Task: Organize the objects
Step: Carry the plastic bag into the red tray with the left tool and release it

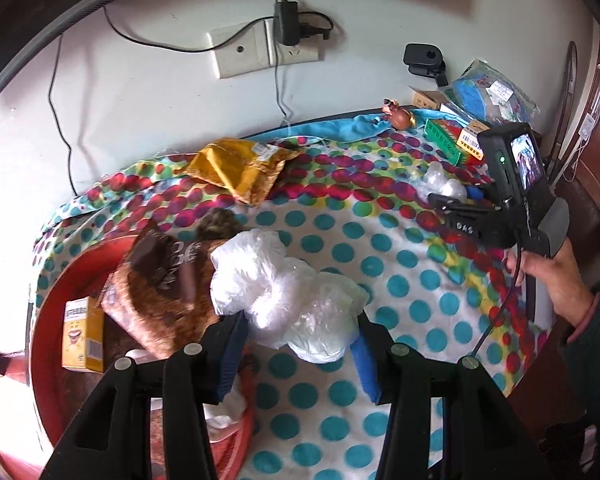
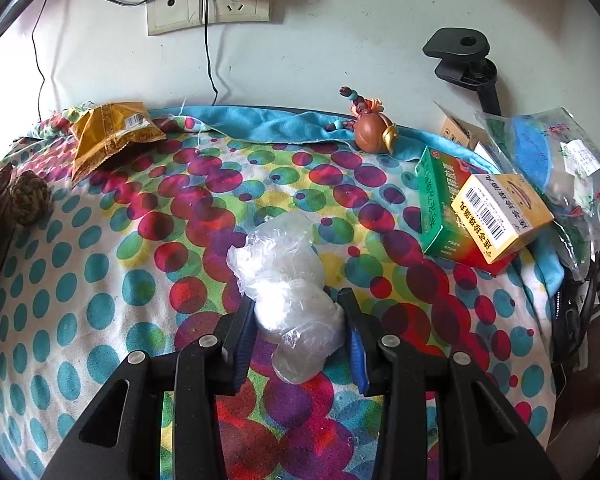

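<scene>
My left gripper [image 1: 300, 326] is shut on a crumpled white plastic bag [image 1: 276, 288] and holds it over the polka-dot cloth [image 1: 380, 264], beside a red tray [image 1: 80, 264]. The tray holds a brown packet [image 1: 160, 280] and a yellow box [image 1: 82, 334]. My right gripper [image 2: 298, 318] is shut on a crumpled clear plastic bag [image 2: 284, 280] that rests on the cloth [image 2: 100, 280]. The right gripper also shows in the left wrist view [image 1: 452, 204], at the far right with the clear bag [image 1: 440, 182].
A yellow packet [image 2: 108, 136] and a rope ball [image 2: 28, 196] lie at the far left. A brown figurine [image 2: 370, 128] stands by the wall. A green box [image 2: 440, 208], a yellow box [image 2: 500, 212] and a bagged blue item [image 2: 540, 152] sit at the right. A black clamp [image 2: 464, 60] stands behind.
</scene>
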